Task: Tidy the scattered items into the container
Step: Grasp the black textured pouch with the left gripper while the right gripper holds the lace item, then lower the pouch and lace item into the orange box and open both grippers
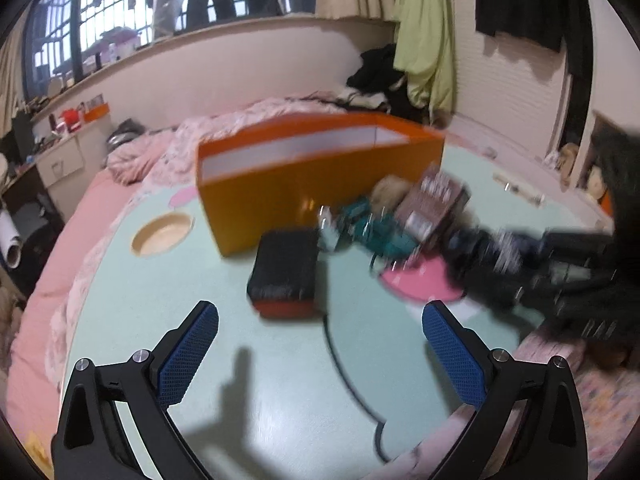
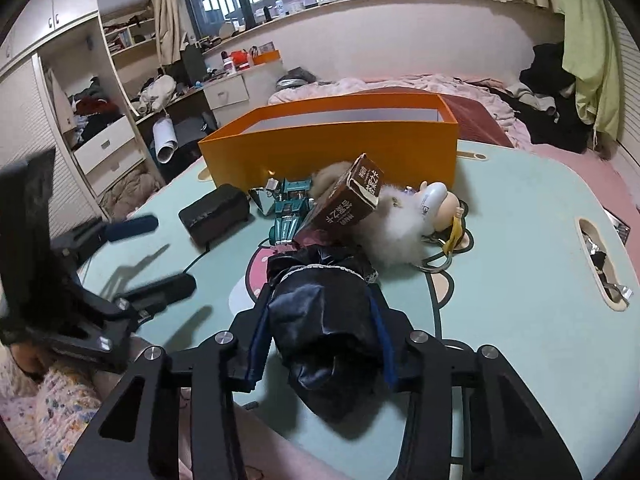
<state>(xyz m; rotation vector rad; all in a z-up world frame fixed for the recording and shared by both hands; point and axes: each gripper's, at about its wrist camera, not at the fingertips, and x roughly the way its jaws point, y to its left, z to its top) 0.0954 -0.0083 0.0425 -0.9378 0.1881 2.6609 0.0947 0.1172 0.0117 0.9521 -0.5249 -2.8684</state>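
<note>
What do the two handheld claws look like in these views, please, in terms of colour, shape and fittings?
Both are matte black frames with triangular cut-outs and round silver bolt heads at the pivots. The left claw has two long fingers faced with blue, finely textured pads. The right claw is built the same way, with blue pad edges showing. No cables or markings are visible.

left wrist: low, near, faces orange box | right wrist: same, opposite side

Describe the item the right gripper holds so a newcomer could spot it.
Start at the orange box on the mint table. Nearer the camera than the pile before it, the right gripper clamps a black folded umbrella, the only shiny, lace-trimmed fabric bundle there.
</note>
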